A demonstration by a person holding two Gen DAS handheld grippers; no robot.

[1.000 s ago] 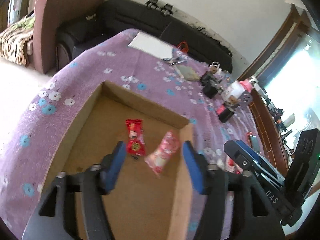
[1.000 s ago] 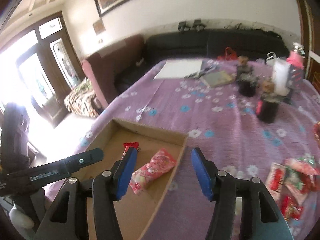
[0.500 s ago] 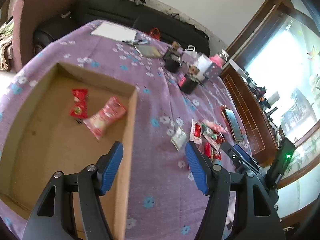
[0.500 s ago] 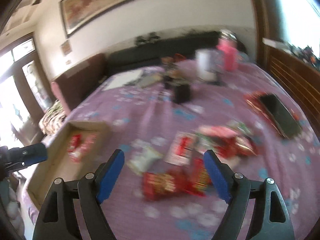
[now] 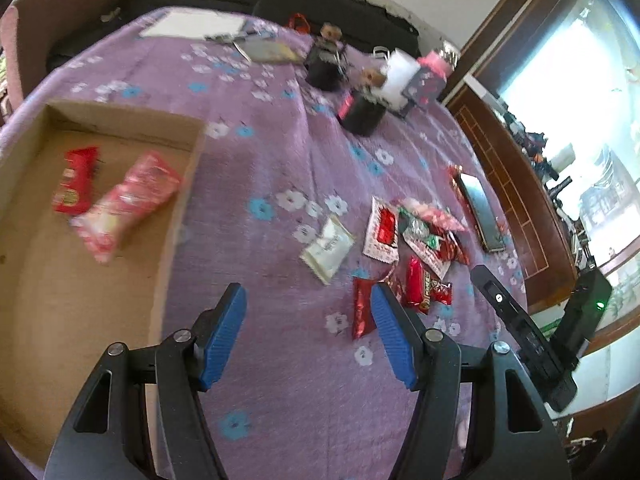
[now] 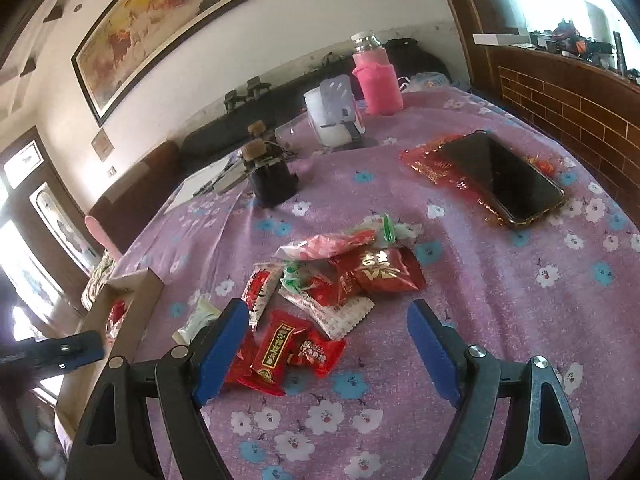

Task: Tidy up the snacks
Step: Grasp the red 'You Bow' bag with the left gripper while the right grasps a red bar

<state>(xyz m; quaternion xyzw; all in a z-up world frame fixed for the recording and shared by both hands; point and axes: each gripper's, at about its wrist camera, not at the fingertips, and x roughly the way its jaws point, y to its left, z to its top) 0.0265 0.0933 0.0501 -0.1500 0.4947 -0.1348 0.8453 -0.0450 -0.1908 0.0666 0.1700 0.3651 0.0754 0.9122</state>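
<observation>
2 wrist fisheyes looking down-forward, near table, sharing snack pile

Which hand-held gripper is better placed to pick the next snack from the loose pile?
Right. The right hand-held gripper is open with red snack packets between its fingers. The left hand-held gripper, also open, frames bare cloth between the cardboard box and the pile.

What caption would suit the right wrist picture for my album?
Open right tool poised over a pile of snack packets on a purple floral tablecloth, phone nearby.
</observation>
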